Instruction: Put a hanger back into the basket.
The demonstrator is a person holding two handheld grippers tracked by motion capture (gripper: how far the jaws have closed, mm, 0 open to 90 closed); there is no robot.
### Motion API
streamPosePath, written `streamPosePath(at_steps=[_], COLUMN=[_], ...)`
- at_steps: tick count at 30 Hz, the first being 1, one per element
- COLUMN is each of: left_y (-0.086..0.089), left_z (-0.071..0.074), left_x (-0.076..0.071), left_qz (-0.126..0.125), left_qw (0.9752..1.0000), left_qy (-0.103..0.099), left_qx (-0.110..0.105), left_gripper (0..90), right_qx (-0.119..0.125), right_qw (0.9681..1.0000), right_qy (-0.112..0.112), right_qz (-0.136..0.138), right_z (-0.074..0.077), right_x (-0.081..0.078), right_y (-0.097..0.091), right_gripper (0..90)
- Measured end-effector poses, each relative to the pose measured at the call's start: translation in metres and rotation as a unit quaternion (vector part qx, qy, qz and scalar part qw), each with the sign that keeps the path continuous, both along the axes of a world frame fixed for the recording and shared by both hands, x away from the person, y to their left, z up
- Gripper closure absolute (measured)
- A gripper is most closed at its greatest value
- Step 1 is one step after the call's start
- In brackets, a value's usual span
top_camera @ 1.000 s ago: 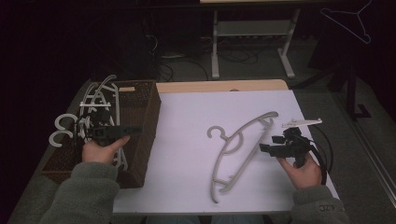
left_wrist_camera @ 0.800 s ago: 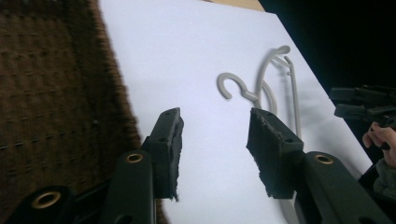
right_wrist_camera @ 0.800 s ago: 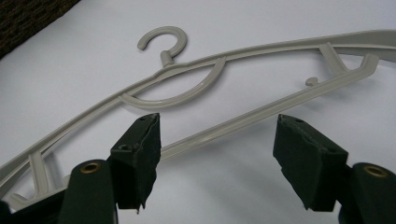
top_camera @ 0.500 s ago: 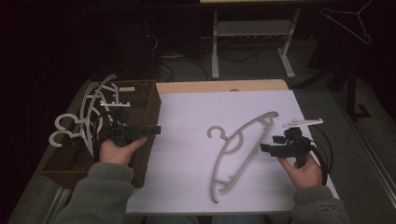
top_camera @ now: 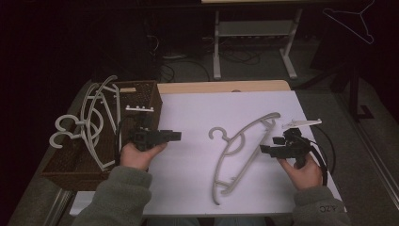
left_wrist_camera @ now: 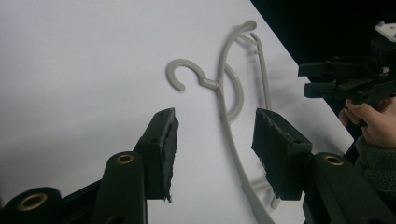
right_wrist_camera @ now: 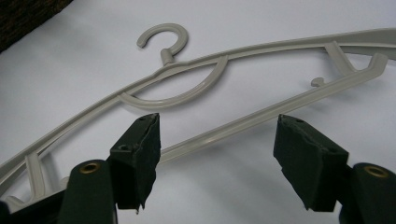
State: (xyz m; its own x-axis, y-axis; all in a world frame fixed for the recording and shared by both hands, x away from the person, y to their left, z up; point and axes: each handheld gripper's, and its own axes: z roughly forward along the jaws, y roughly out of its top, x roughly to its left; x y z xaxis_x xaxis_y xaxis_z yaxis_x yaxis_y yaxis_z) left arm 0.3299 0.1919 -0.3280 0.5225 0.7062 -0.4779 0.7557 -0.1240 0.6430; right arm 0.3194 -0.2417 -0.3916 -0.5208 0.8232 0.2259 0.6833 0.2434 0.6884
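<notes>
The grey hanger (top_camera: 242, 153) lies flat on the white table (top_camera: 188, 117) between the left gripper (top_camera: 175, 136) (jaws just opening, nothing in them) and the right gripper (top_camera: 266, 149), which is open and empty too.

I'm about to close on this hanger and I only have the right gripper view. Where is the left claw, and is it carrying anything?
Observer: The left claw hangs over the left edge of the white sheet, beside the basket. Its jaws have just been opening, and nothing is between them.
Operator: Is it anywhere near my hanger?
Observer: No. In the high view it is well apart from the hanger, with bare sheet between them.
Operator: Are there more hangers to fetch?
Observer: Yes, several pale hangers stick out of the basket.
</notes>
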Motion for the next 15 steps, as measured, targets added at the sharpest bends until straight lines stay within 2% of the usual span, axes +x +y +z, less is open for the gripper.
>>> streamPosePath(at_steps=[6,15], left_y=[-0.024,-0.067], left_z=[-0.011,-0.041], left_x=[0.001,0.004], left_qz=[-0.019,-0.05], left_qw=[0.9998,0.9983], left_qy=[0.003,0.028], left_qx=[0.008,0.012], left_gripper=[47.9,46.7], right_qx=[-0.007,-0.013], right_qw=[1.0,0.9997], right_qy=[0.003,0.02], right_qz=[0.006,0.004], right_z=[-0.002,-0.01], right_x=[0.004,0.012], right_y=[0.005,0.011], right_gripper=[30.8,32.6])
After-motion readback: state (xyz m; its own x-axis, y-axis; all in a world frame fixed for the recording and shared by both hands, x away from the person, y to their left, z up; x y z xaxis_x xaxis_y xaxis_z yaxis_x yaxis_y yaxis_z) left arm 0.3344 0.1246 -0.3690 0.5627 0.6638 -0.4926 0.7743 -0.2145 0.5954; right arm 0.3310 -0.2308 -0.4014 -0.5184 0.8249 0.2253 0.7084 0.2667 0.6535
